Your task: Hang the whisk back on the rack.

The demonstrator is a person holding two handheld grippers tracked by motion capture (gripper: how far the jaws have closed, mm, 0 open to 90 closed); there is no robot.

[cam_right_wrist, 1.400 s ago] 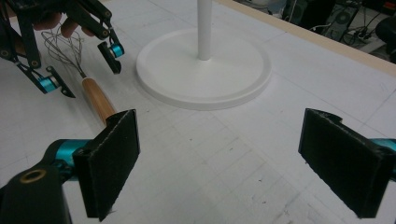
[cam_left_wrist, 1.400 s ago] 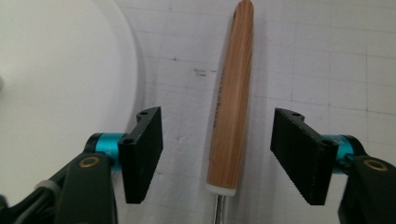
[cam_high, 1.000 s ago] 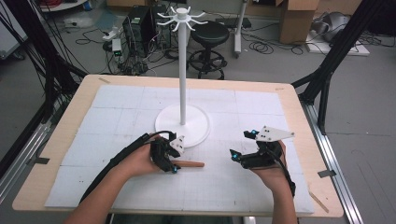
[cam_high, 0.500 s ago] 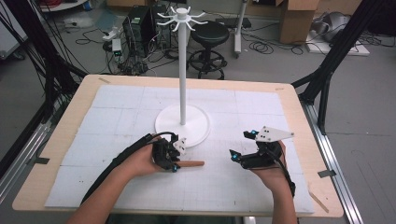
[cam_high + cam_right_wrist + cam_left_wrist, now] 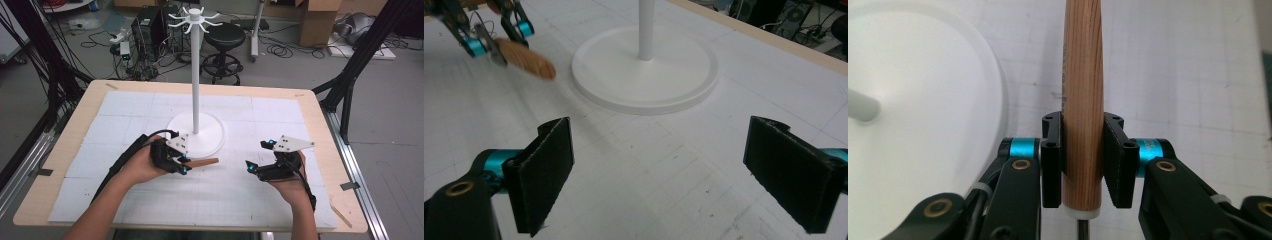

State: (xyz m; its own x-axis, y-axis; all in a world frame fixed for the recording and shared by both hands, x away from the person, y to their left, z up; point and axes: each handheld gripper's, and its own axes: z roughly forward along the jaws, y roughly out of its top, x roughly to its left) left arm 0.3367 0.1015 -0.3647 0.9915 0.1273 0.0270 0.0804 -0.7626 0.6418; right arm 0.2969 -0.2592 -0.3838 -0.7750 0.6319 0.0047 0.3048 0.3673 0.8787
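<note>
Handle point(image 5: 1083, 100) of plain wood, unlettered; left tool point(image 5: 1083, 165) clamps it.

No text, label, brand, number or sign is legible on anything here.

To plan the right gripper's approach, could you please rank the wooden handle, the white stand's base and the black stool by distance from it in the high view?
From the right gripper:
1. Wooden handle, to its left, clamped in the left gripper.
2. White stand's base, up and to the left on the table.
3. Black stool, on the floor beyond the table's far edge.
</note>
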